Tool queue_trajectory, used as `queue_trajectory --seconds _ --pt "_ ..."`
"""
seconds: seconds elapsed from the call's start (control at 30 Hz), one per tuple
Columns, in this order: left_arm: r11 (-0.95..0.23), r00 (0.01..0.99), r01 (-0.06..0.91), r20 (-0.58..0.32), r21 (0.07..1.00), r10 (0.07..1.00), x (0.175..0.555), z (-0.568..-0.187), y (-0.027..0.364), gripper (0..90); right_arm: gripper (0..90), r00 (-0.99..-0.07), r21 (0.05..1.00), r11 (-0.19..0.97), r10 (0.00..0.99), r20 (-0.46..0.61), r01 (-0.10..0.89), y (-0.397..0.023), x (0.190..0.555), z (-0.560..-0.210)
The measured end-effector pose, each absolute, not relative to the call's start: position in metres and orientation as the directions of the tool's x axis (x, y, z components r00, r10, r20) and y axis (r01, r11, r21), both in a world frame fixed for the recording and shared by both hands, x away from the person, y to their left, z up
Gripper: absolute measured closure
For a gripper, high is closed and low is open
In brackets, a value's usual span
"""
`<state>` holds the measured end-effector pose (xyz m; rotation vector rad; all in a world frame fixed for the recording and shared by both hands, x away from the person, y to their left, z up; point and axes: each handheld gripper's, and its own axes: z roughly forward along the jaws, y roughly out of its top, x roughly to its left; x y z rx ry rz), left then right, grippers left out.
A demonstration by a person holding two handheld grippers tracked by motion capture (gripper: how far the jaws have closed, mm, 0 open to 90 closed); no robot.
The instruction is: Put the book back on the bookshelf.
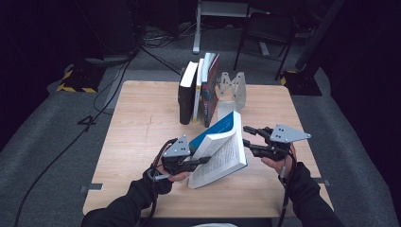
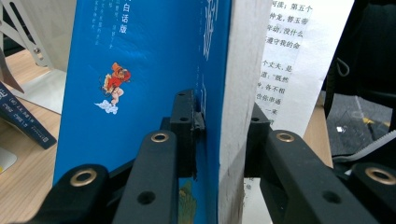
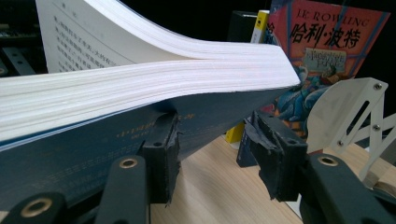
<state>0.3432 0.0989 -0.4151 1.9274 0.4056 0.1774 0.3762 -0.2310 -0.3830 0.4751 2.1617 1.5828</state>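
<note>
Left tool (image 1: 201, 161) is clamped tight on the blue paperback (image 1: 218, 150), one pad on the blue cover and the other on an inside page, so a thick block of pages (image 2: 243, 84) is pinched between them, as the left gripper view shows up close. That book sits tilted above the near half of the wooden desk (image 1: 142, 123), fanned partly open with printed pages facing up, right between the two hands. Right tool (image 1: 249, 139) stands at the book's far right edge with its jaws apart and pressing on nothing. In the right gripper view one pad (image 3: 161, 154) sits right against the dark blue cover under the page block, I can't tell if it touches, while the other pad hangs free over bare desk. Back of the desk, a row of upright books (image 1: 197, 92) leans together, the red-covered Harry Potter volume (image 3: 327, 46) on its right end, just beside a white metal bookend (image 1: 232, 90).
</note>
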Motion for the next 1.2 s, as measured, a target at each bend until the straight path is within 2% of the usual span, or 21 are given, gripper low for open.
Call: queue_trajectory --seconds 0.43,0.6,0.7,0.9,0.93,1.07,1.2 --pt "-0.28 0.878 0.234 -0.078 0.931 0.473 0.325 -0.421 0.137 71.2 50.1 -0.867 0.943 0.326 0.451 -0.211 -0.06 -0.177 0.364 -0.354" --pt "-0.288 0.862 0.239 -0.066 0.927 0.503 0.319 -0.428 0.148 63.7 45.2 -0.883 0.938 0.341 0.419 -0.212 -0.064 -0.155 0.364 -0.355" --pt "-0.295 0.848 0.253 -0.064 0.921 0.527 0.318 -0.43 0.152 62.5 43.1 -0.89 0.927 0.37 0.399 -0.223 -0.066 -0.144 0.363 -0.362" --pt "-0.361 0.839 0.308 -0.073 0.88 0.539 0.322 -0.447 0.144 53.6 40.0 -0.909 0.923 0.384 0.379 -0.174 -0.017 -0.138 0.365 -0.377" --pt "-0.362 0.839 0.303 -0.066 0.881 0.541 0.322 -0.447 0.143 54.8 40.0 -0.912 0.923 0.385 0.374 -0.166 -0.01 -0.138 0.366 -0.38" --pt "-0.341 0.852 0.303 -0.092 0.89 0.516 0.326 -0.448 0.143 69.0 39.9 -0.914 0.926 0.377 0.375 -0.153 0.0 -0.137 0.367 -0.383" --pt "-0.315 0.88 0.304 -0.139 0.899 0.453 0.34 -0.451 0.135 73.3 41.0 -0.92 0.93 0.368 0.359 -0.16 -0.018 -0.149 0.369 -0.38"
